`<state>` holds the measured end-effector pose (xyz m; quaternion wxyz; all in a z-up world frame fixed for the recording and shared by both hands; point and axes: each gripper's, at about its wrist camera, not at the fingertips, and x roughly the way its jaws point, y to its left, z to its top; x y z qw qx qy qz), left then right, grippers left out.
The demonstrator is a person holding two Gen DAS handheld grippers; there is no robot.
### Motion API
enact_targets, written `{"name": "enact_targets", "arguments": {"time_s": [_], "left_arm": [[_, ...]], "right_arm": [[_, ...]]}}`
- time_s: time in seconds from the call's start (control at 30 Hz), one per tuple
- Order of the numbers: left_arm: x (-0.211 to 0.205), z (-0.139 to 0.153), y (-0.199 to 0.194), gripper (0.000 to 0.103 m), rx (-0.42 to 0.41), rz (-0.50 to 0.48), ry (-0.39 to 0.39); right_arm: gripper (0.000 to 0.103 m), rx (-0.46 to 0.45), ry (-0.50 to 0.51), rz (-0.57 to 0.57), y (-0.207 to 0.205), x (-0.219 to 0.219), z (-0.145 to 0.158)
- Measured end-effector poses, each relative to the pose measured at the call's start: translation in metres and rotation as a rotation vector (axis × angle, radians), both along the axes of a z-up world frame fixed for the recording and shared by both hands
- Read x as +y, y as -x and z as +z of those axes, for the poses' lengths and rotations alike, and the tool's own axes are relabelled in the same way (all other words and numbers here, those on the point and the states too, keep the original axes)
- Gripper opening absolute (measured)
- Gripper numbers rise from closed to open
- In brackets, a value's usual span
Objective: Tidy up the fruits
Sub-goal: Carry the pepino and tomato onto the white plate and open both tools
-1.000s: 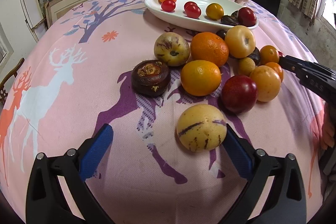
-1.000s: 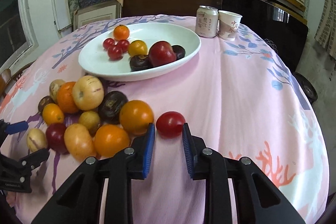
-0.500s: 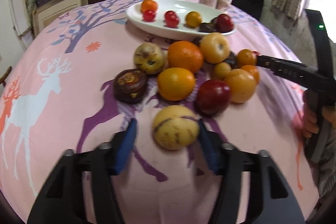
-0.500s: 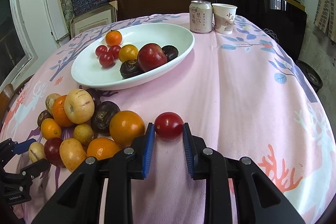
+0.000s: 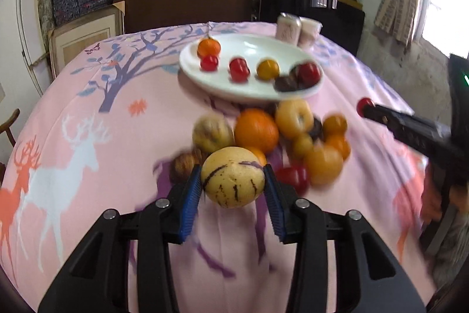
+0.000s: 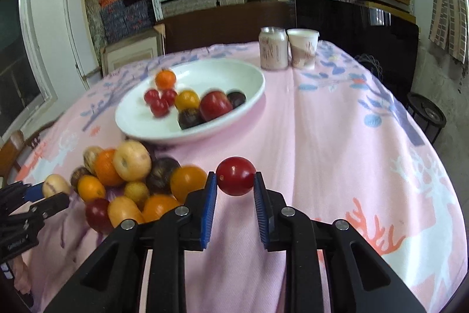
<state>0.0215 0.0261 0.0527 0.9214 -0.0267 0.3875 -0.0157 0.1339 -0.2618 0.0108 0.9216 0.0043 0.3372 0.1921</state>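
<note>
We find the left tool [image 5: 233,185] clenching a striped melon [image 5: 233,176], right tool [image 6: 235,181] clenching a cherry tomato [image 6: 236,175], presumably for the far plate [image 6: 252,84].

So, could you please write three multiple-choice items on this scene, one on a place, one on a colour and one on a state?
1. Where do the drink can and paper cup stand?
A. inside the plate
B. behind the white plate
C. among the loose fruit

2. What colour is the small fruit in the right gripper?
A. red
B. green
C. purple

3. What is the left gripper doing?
A. hanging empty
B. pressing on the plate
C. gripping the striped yellow melon

Answers: 1 B, they stand beyond its far rim; 2 A, the red tomato sits between the pads; 3 C, both blue pads press its sides as the jaws finish closing.
</note>
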Motion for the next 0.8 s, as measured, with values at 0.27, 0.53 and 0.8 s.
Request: {"name": "enact_targets", "arguments": {"time_s": [0.27,0.53,0.8], "left_arm": [[0.01,0.027,-0.102,0.041,-0.011,0.039,0.044],[0.016,0.006,-0.154,0.084,0.005,0.085,0.077],[0.025,0.009,-0.127,0.097,-0.012,0.082,0.062]], "right_arm": [[0.026,-0.015,0.024,0.068,-0.045,0.051,0.022],[0.045,-0.003,-0.01,0.124,-0.068,0.078,0.012],[0.065,0.028,-0.075,0.049,-0.057,0.049,0.011]]}}
